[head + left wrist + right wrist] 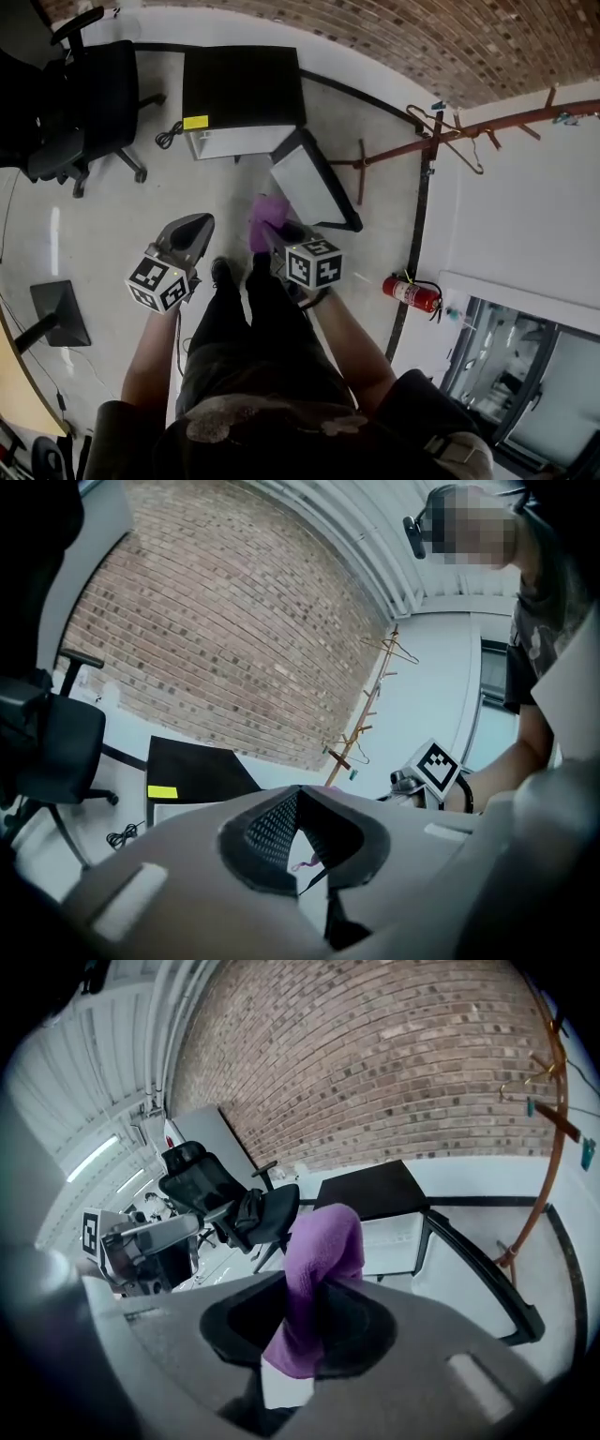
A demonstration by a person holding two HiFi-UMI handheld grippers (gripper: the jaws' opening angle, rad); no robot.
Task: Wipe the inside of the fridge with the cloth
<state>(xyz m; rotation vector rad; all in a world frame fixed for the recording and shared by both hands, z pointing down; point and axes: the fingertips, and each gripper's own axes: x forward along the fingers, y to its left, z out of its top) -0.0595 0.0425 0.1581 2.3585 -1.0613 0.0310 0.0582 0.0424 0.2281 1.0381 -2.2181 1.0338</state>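
Note:
A small black fridge (242,98) stands on the floor ahead, its door (314,183) swung open to the right and the white inside facing me. My right gripper (269,230) is shut on a purple cloth (266,212), held in the air short of the fridge. In the right gripper view the cloth (323,1251) sticks up between the jaws (314,1293), with the fridge (375,1194) beyond. My left gripper (192,225) hangs beside it on the left, shut and holding nothing; in the left gripper view its jaws (298,803) meet at the tips, with the fridge (192,766) behind.
A black office chair (84,103) stands left of the fridge, and a cable (169,136) lies on the floor between them. A wooden coat rack (450,136) and a red fire extinguisher (412,292) stand by the white wall on the right. A black stand (56,314) sits at the left.

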